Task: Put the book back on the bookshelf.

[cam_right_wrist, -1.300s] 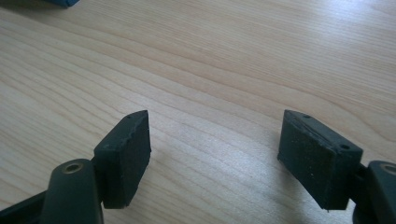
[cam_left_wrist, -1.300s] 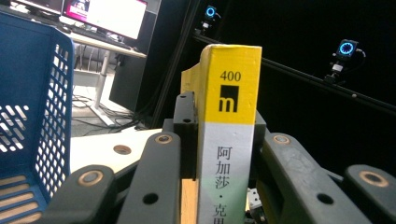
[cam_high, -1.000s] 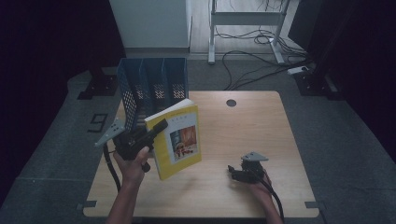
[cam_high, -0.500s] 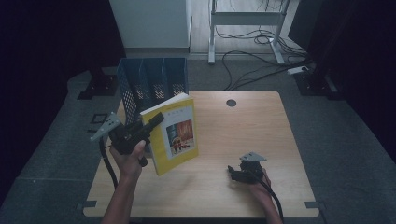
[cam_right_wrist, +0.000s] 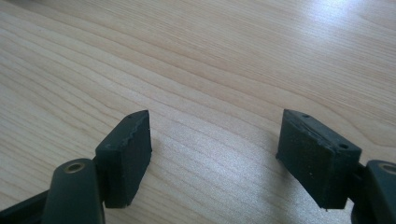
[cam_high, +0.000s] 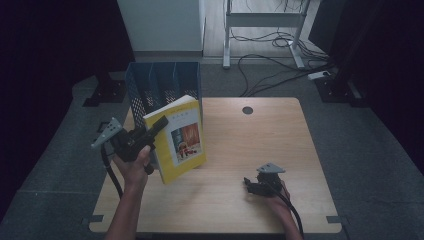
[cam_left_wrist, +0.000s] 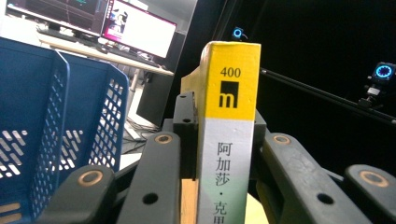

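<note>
Left claw (cam_high: pixel 159 124) is gripping the yellow paperback book (cam_high: pixel 181 137), jaws clamped tight on the spine edge. In the high view the book is standing tilted, upper end leaning toward the blue perforated plastic file rack (cam_high: pixel 162 90), lower end hanging near the worktop (cam_high: pixel 250 145); cannot tell if it is touching the wood. The person's left hand (cam_high: pixel 131 167) is holding the claw body out over the worktop's left edge, grey three-cornered plate sticking out to the left.

Left gripper view: the book's spine (cam_left_wrist: pixel 229 126) is sitting upright between the two black jaws, yellow top block reading "400" with a black "m" square, pale band below carrying Chinese characters. Both jaws are pressing on the covers on either side. The file rack's mesh wall (cam_left_wrist: pixel 74 116) is showing at the left, beside the book and apart from it.

Right claw (cam_high: pixel 252 184) is resting low on the light wooden worktop near the front right, well apart from the book. Right gripper view: jaws are standing wide apart, gripping nothing, bare wood grain (cam_right_wrist: pixel 210 70) lying between them.
</note>
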{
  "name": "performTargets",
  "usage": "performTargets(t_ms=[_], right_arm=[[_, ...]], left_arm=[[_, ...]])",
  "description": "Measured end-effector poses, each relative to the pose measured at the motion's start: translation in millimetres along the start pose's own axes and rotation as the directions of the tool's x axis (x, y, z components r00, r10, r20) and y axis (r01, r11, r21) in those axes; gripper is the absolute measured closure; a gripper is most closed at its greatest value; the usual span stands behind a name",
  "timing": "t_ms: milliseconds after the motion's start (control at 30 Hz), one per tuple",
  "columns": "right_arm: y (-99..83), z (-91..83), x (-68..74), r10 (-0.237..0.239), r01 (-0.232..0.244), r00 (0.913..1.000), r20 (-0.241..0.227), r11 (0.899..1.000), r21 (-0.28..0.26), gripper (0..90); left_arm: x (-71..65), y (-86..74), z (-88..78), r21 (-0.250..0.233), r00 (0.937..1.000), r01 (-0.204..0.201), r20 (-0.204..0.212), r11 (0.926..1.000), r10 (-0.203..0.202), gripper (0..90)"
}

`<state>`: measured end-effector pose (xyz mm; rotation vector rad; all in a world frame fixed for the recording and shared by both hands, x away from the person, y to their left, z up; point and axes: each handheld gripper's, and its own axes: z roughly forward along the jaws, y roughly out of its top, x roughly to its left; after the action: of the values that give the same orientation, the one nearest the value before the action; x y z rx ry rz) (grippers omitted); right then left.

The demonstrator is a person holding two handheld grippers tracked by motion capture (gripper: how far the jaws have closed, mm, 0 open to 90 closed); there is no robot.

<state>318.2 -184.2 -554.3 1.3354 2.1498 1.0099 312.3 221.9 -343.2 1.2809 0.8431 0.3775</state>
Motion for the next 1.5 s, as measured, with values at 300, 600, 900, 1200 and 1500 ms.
performTargets(t_ms=[300, 600, 900, 1200, 1500], right_arm=[[0.0, -0.2, -0.4, 0.004, -0.004, 1.0, 0.001, 1.0, 0.001, 25.1], [-0.1, -0.3, -0.9, 0.009, -0.009, 1.0, -0.002, 1.0, 0.0, 24.9], [0.0, -0.4, -1.5, 0.012, -0.012, 0.9999, -0.005, 1.0, 0.001, 24.4], [-0.1, -0.6, -2.0, 0.018, -0.018, 0.9998, -0.007, 1.0, -0.001, 24.4], [-0.3, -0.8, -2.1, 0.021, -0.021, 0.9998, -0.006, 1.0, -0.001, 24.4]], left_arm=[[6.7, 3.6, -1.7, -0.009, 0.9997, 0.006, -0.025, 0.9999, -0.006, 75.0], [11.0, 7.1, -1.1, -0.017, 0.9988, 0.01, -0.048, 0.9998, -0.011, 75.0], [15.0, 8.7, -0.9, -0.022, 0.9976, 0.01, -0.068, 0.9997, -0.012, 74.9], [19.0, 16.0, 0.0, -0.036, 0.9962, 0.012, -0.086, 0.9993, -0.015, 74.9], [23.3, 22.4, 2.9, -0.042, 0.9935, 0.004, -0.113, 0.9991, -0.009, 74.9]])
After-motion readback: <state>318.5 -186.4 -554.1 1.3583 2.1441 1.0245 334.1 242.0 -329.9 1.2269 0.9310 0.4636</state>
